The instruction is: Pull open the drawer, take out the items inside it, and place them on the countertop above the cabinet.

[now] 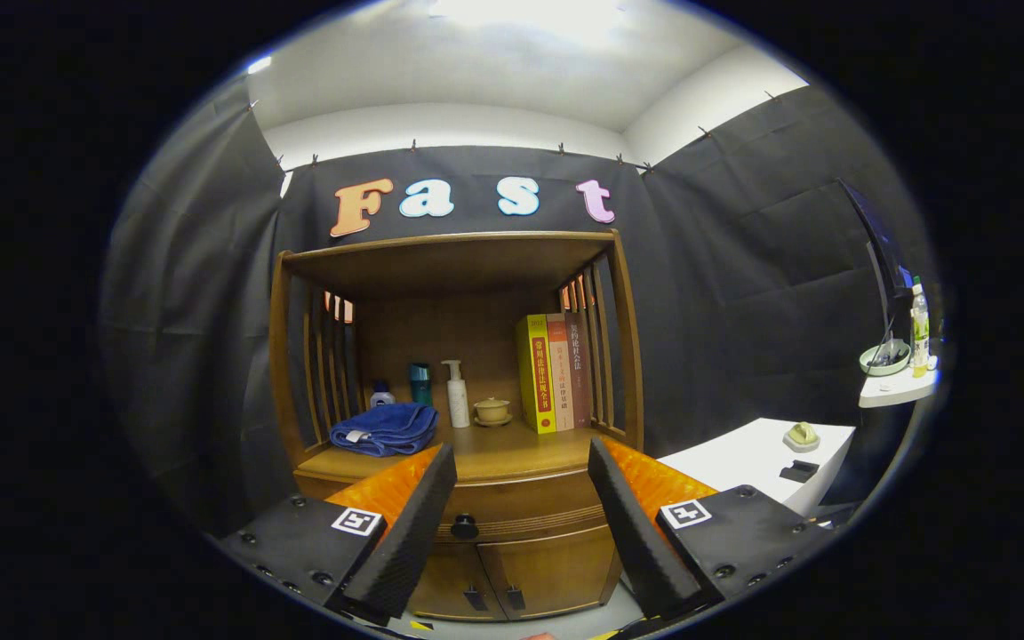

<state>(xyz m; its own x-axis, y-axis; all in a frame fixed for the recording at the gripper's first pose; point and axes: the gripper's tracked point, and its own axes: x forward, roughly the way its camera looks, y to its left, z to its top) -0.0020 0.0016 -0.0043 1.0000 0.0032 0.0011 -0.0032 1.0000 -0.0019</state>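
**Drawer shut, gripper spread wide in front of cabinet**

Gripper held off the wooden cabinet, fingers apart and gripping nothing. Drawer closed, its dark round knob between the fingers, nearer the left one (not touched). Contents hidden. Above the drawer, the countertop: folded blue towel at left, then a teal cup, a white pump bottle, a small lidded bowl, upright books at right. Two cupboard doors below. White table further right.
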